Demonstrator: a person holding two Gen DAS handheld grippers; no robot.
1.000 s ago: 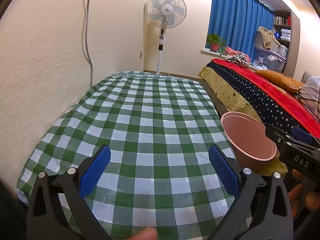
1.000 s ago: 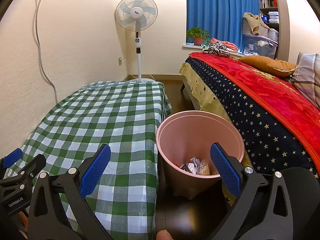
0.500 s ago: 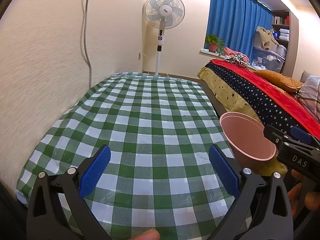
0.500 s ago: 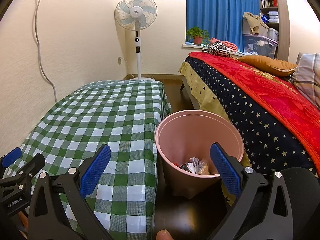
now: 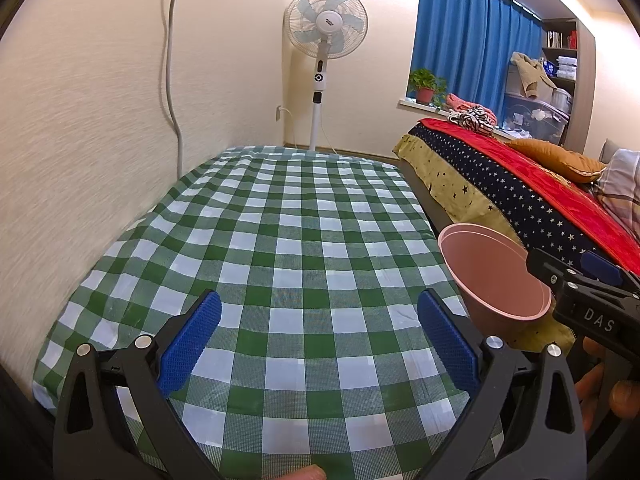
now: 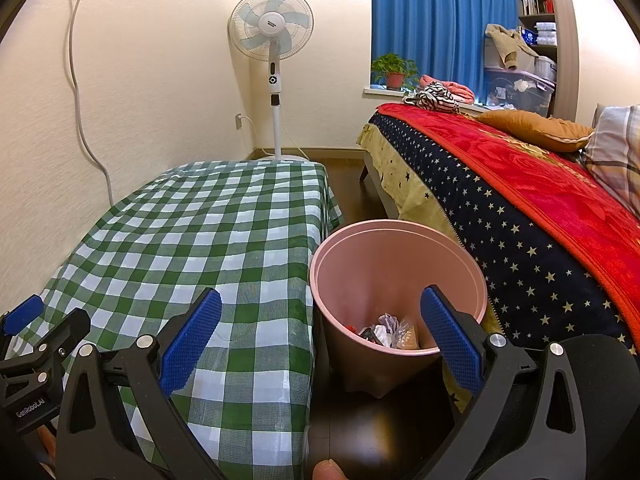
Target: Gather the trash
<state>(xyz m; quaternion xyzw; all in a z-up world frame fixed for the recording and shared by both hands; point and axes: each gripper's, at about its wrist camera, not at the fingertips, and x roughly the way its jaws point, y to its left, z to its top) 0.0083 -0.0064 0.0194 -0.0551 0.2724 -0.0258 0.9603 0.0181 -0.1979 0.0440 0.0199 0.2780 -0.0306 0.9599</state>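
- Left hand-held gripper (image 5: 318, 344): released, fingers spread wide, nothing between the pads; held over the near end of the desk (image 5: 280, 240).
- Right hand-held gripper (image 6: 320, 344): released, fingers spread wide, nothing gripped; held above the bin (image 6: 398, 280), right pad over its near rim.
- Bin: pink, upright on the dark floor (image 6: 348, 192), in the gap between desk and bed (image 6: 520, 200); just beside the desk's hanging cloth edge.
- Trash (image 6: 390, 330): crumpled wrappers and a small bag of tan grains at the bottom of the bin.
- Desk: covered by green-and-white checked cloth, set against the wall; surface bare in both views.
- Bed: star-patterned navy cover under a red blanket (image 6: 540, 184); close on the bin's right side.
- Fan (image 6: 272, 24): standing beyond the far end of the desk, near the wall.
- Potted plant (image 6: 394, 70): on the sill, before the blue curtain (image 6: 432, 20).
- Cable (image 5: 174, 80): running down the wall beside the desk.
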